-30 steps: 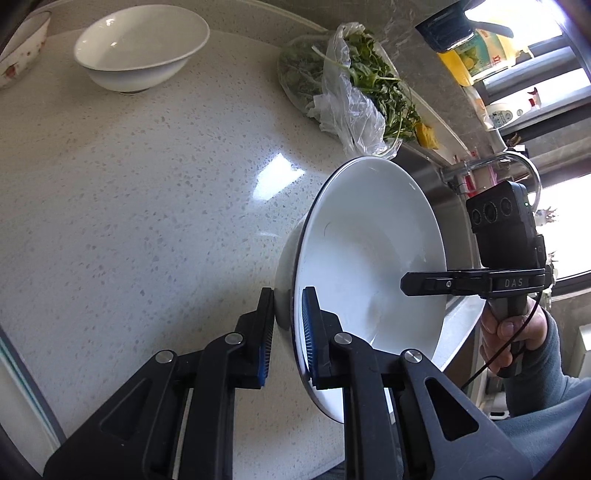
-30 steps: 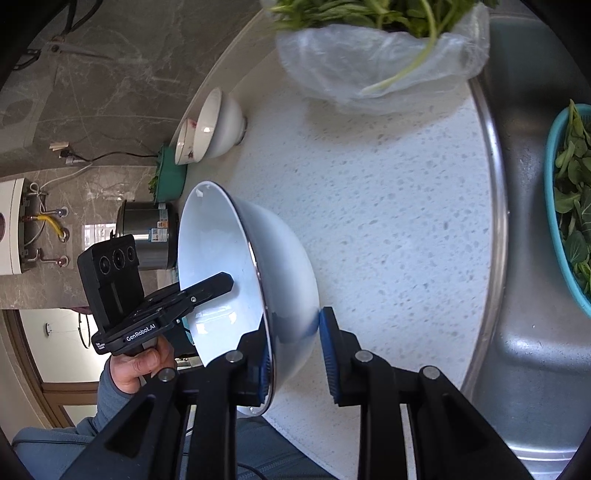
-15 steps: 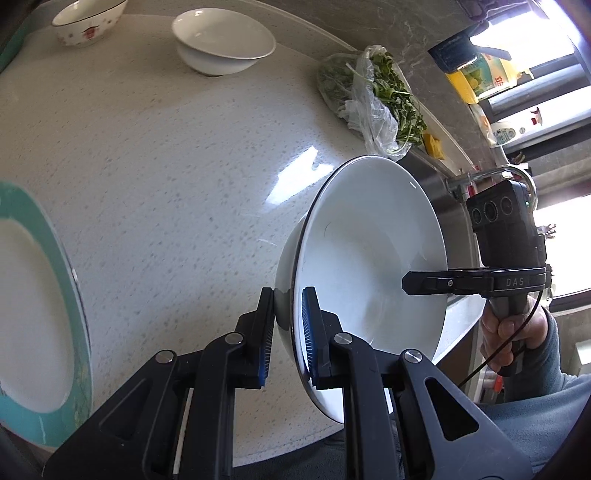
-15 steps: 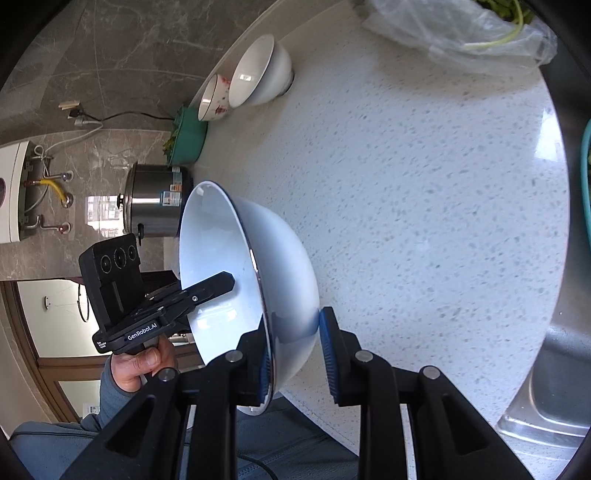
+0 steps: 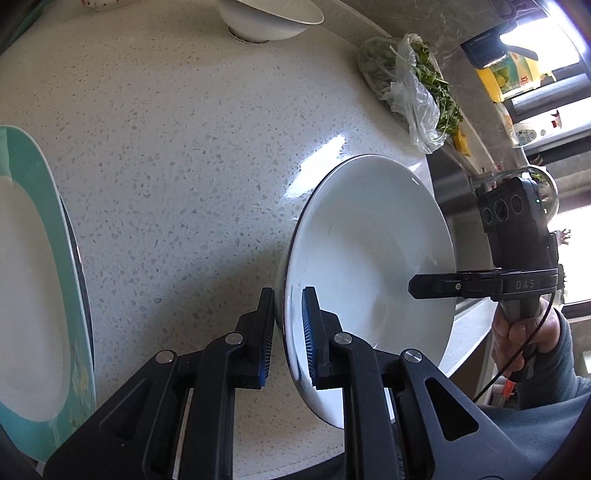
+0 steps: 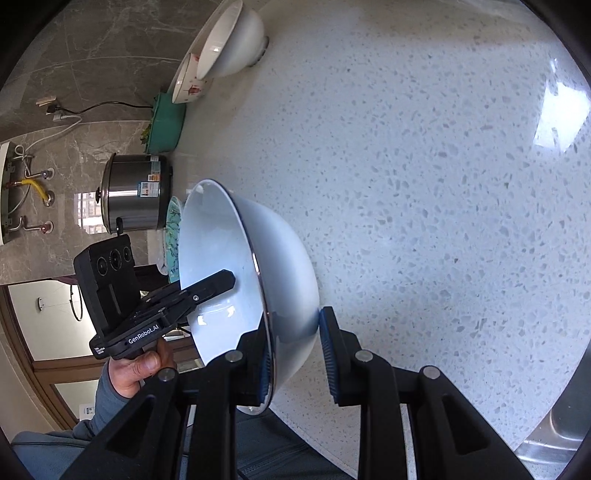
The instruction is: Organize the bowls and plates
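A white bowl [image 5: 369,266] hangs in the air above the speckled counter [image 5: 177,155], tipped so its opening faces sideways. Two grippers carry it from opposite sides of the rim. The left gripper [image 5: 288,334] is nearly closed, its blue pads pinching the thin rim, one pad inside the bowl and one outside. The right gripper [image 6: 295,350] stands a little wider, one pad inside the rim and the other against the bowl's rounded outer wall, so it too is clamped on the bowl. In each wrist view the other gripper shows across the bowl, held by a hand [image 5: 524,343] in a grey sleeve.

At the left edge of the left wrist view a plate with a teal border [image 5: 55,236] lies on the counter. At the far side stand a second white bowl [image 5: 266,18] and, just beside it, a small bowl with red marks [image 6: 188,83]. A plastic bag of greens [image 5: 410,85] lies near the sink's edge. The right wrist view also shows a steel pot [image 6: 136,192] and a green basin [image 6: 166,123] by the wall.
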{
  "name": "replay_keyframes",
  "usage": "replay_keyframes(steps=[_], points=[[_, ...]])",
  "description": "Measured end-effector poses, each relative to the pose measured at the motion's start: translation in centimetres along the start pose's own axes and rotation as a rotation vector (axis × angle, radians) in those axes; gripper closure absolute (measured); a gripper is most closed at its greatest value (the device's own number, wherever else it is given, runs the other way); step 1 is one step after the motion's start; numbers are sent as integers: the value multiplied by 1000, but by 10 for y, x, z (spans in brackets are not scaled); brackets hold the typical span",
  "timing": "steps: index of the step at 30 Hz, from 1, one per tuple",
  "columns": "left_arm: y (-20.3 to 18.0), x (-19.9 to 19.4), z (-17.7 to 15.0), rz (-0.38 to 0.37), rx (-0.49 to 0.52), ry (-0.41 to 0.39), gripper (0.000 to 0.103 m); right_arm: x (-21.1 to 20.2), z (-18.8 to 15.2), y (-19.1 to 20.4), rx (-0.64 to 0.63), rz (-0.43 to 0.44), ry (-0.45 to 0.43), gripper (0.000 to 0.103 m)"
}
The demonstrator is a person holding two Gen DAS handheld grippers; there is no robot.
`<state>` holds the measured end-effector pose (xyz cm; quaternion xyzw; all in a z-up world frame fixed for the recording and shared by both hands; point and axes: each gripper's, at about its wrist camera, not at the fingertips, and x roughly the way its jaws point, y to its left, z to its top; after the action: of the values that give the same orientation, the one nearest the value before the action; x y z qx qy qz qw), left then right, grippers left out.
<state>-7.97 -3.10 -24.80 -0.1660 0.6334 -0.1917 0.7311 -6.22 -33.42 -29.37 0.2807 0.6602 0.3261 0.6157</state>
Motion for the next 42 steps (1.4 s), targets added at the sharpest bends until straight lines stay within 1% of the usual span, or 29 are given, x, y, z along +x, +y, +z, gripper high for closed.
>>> replay_keyframes(steps=[6, 14, 15, 17, 18, 19, 20, 21, 22, 23, 24, 25, 26, 27, 28, 29, 31, 33, 35, 36, 39, 41, 42], points=[[3, 11, -2, 5, -7, 16, 90, 5, -2, -11, 19, -3, 1, 76], [-1, 13, 0, 9, -21, -2, 90, 2, -5, -12, 12, 7, -1, 75], [0, 12, -1, 7, -30, -8, 90, 1, -5, -13, 12, 13, -1, 72], [-1, 12, -1, 6, -44, -12, 89, -1, -6, -13, 17, 29, -9, 63], [-2, 9, -1, 10, -50, -18, 88, -4, -6, -11, 9, 34, -21, 44], [-3, 5, -2, 15, -53, -27, 81, -8, -6, -9, 1, 35, -31, 26], [-5, 0, -3, 20, -52, -37, 61, -13, -7, -7, -12, 34, -39, 21], [-8, -7, -5, 28, -51, -54, 46, -19, -7, -4, -29, 36, -47, 18], [-11, -15, -6, 37, -53, -72, 20, -24, -8, -3, -38, 40, -51, 18], [-14, -24, -8, 42, -56, -90, 12, -30, -9, -2, -43, 46, -55, 18], [-18, -34, -11, 40, -60, -101, 12, -39, -10, -1, -48, 49, -66, 17], [-23, -44, -13, 32, -66, -109, 7, -51, -10, 0, -53, 50, -85, 15], [-28, -53, -14, 28, -68, -119, 0, -61, -9, 1, -60, 56, -106, 14], [-33, -64, -15, 24, -66, -135, 0, -76, -7, 3, -70, 68, -142, 10], [-36, -75, -14, 22, -61, -149, 0, -88, -5, 5, -80, 83, -174, 4], [-39, -86, -11, 19, -57, -166, 0, -101, -2, 10, -96, 106, -216, 1], [-42, -116, -1, 21, -55, -234, 0, -124, 5, 23, -137, 162, -297, 0], [-45, -145, 10, 30, -40, -313, 0, -137, 14, 41, -190, 208, -338, 0], [-44, -172, 23, 31, -24, -393, 0, -141, 21, 59, -236, 207, -354, 0], [-44, -180, 30, 26, -17, -416, 0, -140, 28, 71, -255, 208, -360, 0], [-39, -198, 57, 23, 24, -432, 0, -130, 42, 97, -276, 212, -361, 0], [-38, -201, 77, 7, 71, -417, 0, -125, 48, 109, -290, 204, -364, 0], [-37, -201, 90, -8, 98, -402, 0, -122, 55, 115, -296, 184, -372, 0]])
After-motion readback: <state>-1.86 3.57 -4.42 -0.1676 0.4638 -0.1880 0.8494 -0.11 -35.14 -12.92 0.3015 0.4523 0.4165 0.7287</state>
